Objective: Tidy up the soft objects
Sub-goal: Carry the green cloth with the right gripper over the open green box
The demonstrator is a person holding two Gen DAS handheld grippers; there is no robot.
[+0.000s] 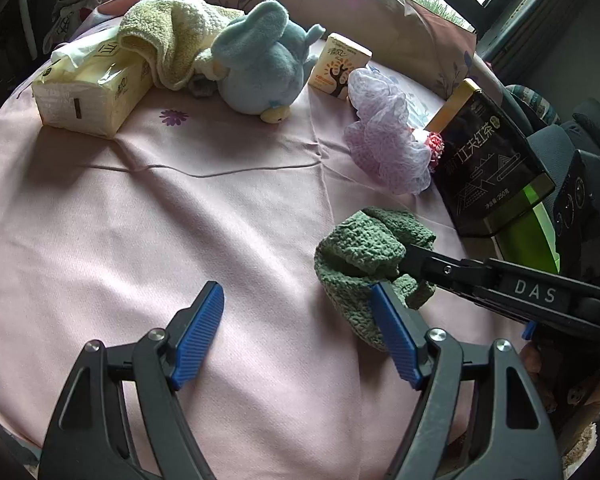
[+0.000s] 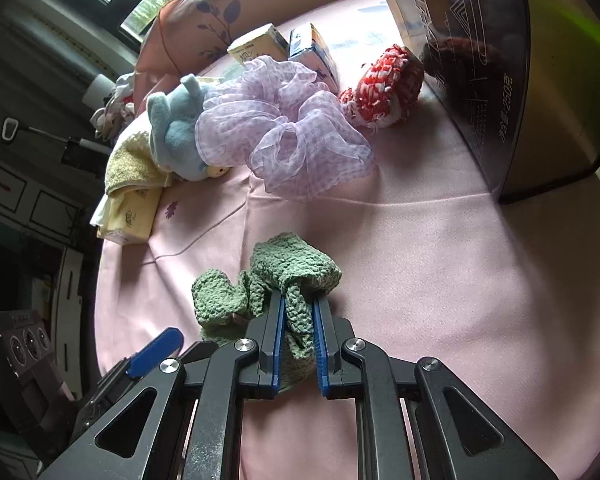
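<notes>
Cloth first: the green knitted cloth (image 2: 284, 280) lies bunched on the pink bedsheet (image 1: 140, 240), near the front edge, well apart from the other soft things. Our right gripper (image 2: 298, 320) has its jaws clenched on a fold of it; in the right wrist view a strand of knit is pinched between the two blue pads. Our left gripper (image 1: 296, 332) hangs just beside the same cloth with jaws spread wide and nothing between them, its right-hand pad overlapping the cloth's near edge; whether it touches, we cannot tell.

Further back:
- blue plush toy (image 1: 260, 68) leaning against a yellow towel (image 1: 168, 36), which drapes over a tissue pack (image 1: 88, 92)
- lilac mesh scrunchie (image 1: 384, 140) just beside a black tea tin (image 1: 488, 168)
- red-and-white knitted piece (image 2: 384, 84) between the scrunchie and the tin
- small yellow carton (image 1: 338, 66) behind the scrunchie

Step in hand, as we judge it: the pick-up of the green cloth, grasp made, lift not yet evident.

Next move likely calls for raising the cloth clear of the sheet and carrying it toward the other soft items. The knit is floppy and held by one fold only, so it will hang and may snag; our left gripper could close on the loose end to steady or fold it.
</notes>
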